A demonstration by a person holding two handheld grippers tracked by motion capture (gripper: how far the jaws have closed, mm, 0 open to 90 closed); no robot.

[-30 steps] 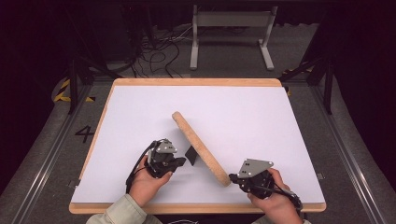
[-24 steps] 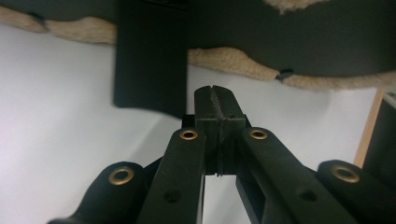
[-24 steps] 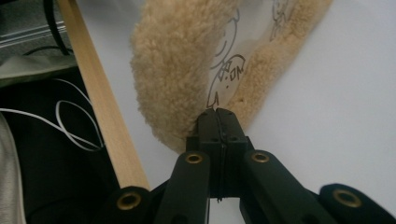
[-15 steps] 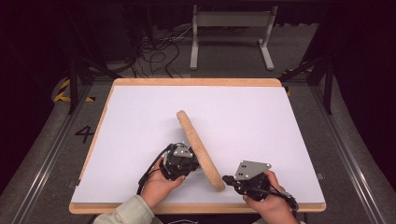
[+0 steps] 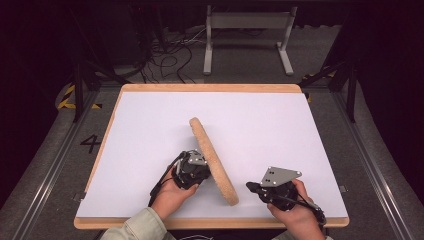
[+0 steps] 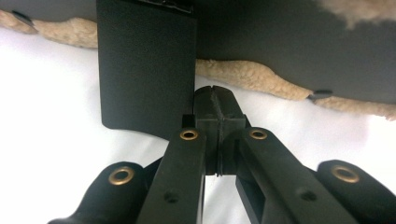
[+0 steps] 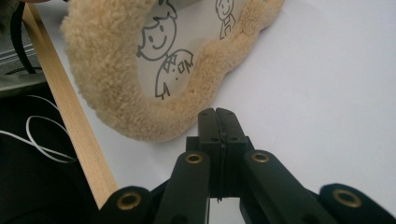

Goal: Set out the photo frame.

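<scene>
The fluffy tan frame (image 5: 214,161) stands on edge between my grippers; my right gripper (image 7: 216,122), pressed together, sees cartoon children, my left gripper (image 6: 215,105), pressed together, sees its dark back

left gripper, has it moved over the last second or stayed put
Yes. In the high view the left gripper has shifted rightward along the white table, away from its left edge, and now sits against the fluffy-rimmed frame, its jaws shut.

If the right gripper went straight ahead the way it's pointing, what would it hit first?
Probably the fluffy tan rim of the picture frame, which stands on edge just ahead of the right gripper. Its shut jaws aim near the rim's lower edge, so they might only graze it; depth is unclear.
</scene>
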